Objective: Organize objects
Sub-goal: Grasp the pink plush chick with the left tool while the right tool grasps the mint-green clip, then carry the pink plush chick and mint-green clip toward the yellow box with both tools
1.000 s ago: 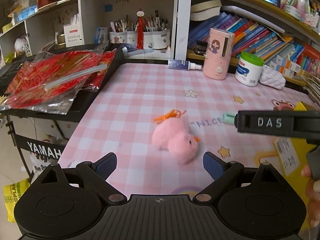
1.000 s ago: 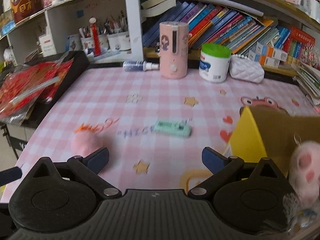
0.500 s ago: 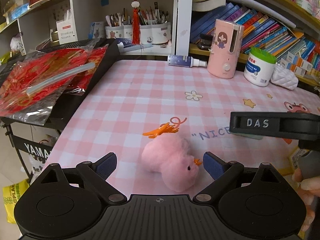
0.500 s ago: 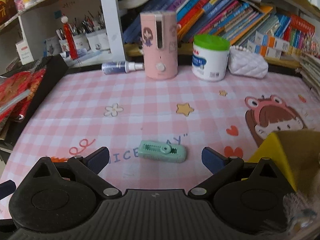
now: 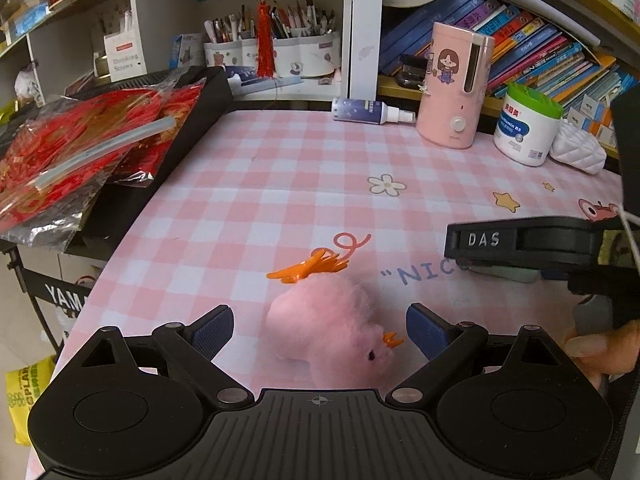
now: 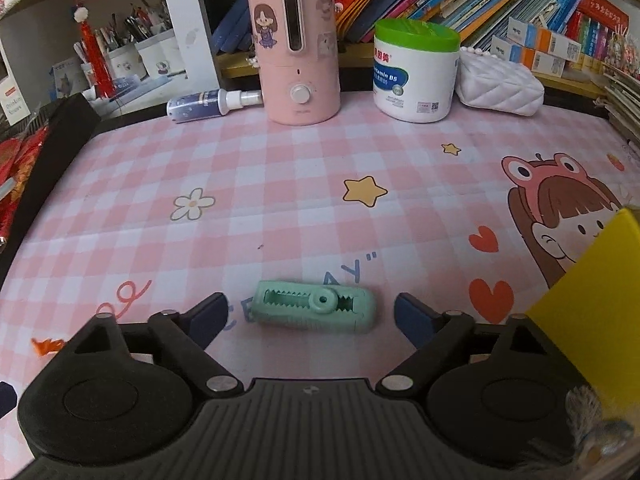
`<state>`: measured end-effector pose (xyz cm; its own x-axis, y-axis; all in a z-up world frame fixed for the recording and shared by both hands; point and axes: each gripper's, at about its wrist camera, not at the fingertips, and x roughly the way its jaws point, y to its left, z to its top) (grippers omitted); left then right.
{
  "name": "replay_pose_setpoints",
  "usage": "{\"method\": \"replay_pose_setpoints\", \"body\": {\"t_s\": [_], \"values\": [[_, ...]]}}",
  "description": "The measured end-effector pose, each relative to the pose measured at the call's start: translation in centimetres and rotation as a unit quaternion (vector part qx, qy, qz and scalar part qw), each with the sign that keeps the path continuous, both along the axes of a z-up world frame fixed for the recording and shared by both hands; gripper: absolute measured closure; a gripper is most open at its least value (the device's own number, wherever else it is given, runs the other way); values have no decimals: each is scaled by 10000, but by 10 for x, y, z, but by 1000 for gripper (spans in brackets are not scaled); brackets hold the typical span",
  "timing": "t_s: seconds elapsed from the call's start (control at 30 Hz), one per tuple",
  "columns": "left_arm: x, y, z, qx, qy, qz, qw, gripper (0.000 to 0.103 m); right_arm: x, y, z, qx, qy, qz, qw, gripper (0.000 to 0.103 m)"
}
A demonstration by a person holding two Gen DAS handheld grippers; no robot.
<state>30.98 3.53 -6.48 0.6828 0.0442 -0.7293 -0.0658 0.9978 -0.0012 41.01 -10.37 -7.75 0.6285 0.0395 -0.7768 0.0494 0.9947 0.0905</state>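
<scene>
Fingers of the right gripper point(image 6: 307, 310) are now straddling the green clip point(image 6: 315, 307), where a second ago the clip lay well ahead of them out on the worktop point(image 6: 280, 184). Their jaws have just been closing, and the clip is sitting between them, but a gap is still showing on each side, so the pads are not yet pressing on it. In the left view, the left gripper point(image 5: 320, 328) has likewise been brought in over the pink plush point(image 5: 328, 328), which earlier lay ahead of the tips; its fingers are standing wide apart with the plush between them, the beak end close to the right pad, and nothing held.

Taking the clip as landmark: it is lying flat on the checked worktop, long side across the gap. The plush, with its orange tuft point(image 5: 308, 270), is lying to the clip's left. A yellow box point(image 6: 592, 292) is standing to the clip's right, probably where things are being gathered, and something furry is showing at its near edge, though I cannot tell what. Far behind the clip, along the shelf edge, a pink humidifier point(image 6: 296, 40), a green-lidded jar point(image 6: 416, 68), a white pouch point(image 6: 496, 84) and a spray bottle point(image 6: 212, 102) are standing or lying untouched.

Both approaches look finished, I judge; the grasps themselves are what is left, the right one seemingly nearer to completion.
</scene>
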Motion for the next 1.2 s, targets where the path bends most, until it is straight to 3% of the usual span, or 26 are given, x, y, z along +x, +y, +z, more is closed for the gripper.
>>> {"method": "replay_pose_setpoints", "body": {"t_s": [0.17, 0.43, 0.5, 0.57, 0.6, 0.93, 1.2], "values": [[7, -1, -3, 7, 80, 27, 10000, 8, 1, 2, -2, -127, -36, 81, 9999, 35], [11, 8, -9, -74, 163, 213, 9996, 9, -5, 6, 4, -179, -222, 314, 9991, 35], [12, 10, -12, -175, 204, 198, 9994, 18, -8, 9, 10, -209, -332, 391, 9985, 35], [12, 10, -17, -210, 335, 171, 9991, 42, -12, 11, 16, -210, -426, 454, 9978, 35], [11, 10, -18, -168, 337, 178, 9991, 43, -14, 11, 19, -201, -466, 476, 9976, 35], [-18, 12, 16, -366, -137, 65, 9992, 44, -46, 14, 51, 5, -745, 668, 9950, 35], [-65, 16, 42, -446, -417, -128, 9981, 44, -93, 12, 74, 46, -939, 734, 9929, 35]]}}
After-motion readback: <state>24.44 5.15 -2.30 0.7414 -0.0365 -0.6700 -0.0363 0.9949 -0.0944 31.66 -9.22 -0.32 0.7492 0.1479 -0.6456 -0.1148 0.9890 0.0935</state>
